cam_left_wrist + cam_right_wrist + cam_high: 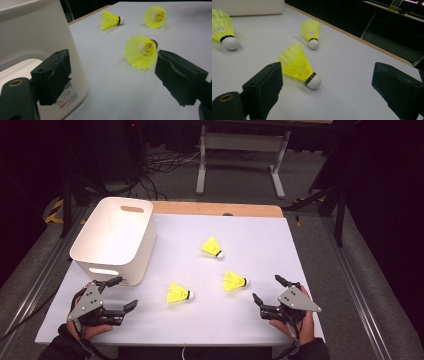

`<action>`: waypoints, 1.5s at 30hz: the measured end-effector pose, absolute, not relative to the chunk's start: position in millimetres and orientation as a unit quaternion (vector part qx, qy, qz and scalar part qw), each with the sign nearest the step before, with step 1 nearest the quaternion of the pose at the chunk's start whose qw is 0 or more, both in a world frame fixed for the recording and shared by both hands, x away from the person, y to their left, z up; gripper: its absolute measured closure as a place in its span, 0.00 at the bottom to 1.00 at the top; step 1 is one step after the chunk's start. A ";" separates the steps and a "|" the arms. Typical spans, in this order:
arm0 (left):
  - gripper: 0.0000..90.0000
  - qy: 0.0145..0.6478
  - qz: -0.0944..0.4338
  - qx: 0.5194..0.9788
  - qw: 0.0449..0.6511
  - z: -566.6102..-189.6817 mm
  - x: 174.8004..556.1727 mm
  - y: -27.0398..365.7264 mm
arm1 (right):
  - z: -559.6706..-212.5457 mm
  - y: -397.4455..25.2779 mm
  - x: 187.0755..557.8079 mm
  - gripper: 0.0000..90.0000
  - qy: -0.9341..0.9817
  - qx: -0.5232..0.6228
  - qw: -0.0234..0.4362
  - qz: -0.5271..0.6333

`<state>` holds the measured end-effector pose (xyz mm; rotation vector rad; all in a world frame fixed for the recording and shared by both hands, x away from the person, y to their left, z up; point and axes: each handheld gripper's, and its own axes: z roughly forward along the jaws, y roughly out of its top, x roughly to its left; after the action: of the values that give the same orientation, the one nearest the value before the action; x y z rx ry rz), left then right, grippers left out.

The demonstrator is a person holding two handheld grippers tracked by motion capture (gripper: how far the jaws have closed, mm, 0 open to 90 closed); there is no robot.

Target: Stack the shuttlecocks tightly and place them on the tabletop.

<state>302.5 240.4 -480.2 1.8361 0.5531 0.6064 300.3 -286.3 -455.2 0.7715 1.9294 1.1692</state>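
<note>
Though the table (260, 320) is wide, the bin (117, 237) sits at its left; three shuttles lie on their sides mid-table, apart. Left gripper (116, 293) and right gripper (265, 289) gape wide, empty. Pinching the nearest shuttle (234, 281) by its skirt could crush it.

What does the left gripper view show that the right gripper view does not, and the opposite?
The left gripper view alone shows the white bin's handle cutout and barcode label, close beside its jaw. The right gripper view alone shows the shuttlecocks' white cork tips, such as the nearest shuttlecock, and a table frame beyond the edge. Both share three yellow shuttlecocks on the white tabletop and open black jaws.
</note>
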 end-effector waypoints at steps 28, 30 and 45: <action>0.36 0.180 0.171 0.846 0.471 -494.9 316.8 163.4 | -464.9 -272.5 301.9 0.15 0.769 0.297 0.368 0.431; 0.38 0.182 0.155 0.848 0.474 -496.2 321.2 159.7 | -465.3 -272.2 302.0 0.15 0.770 0.297 0.366 0.431; 0.91 0.161 0.098 0.859 0.476 -493.2 338.8 132.9 | -467.0 -275.0 305.2 0.16 0.773 0.301 0.363 0.425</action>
<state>338.8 132.9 -493.2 2.0982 0.3937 0.2399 305.2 -275.0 -467.0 0.7741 1.9895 1.0949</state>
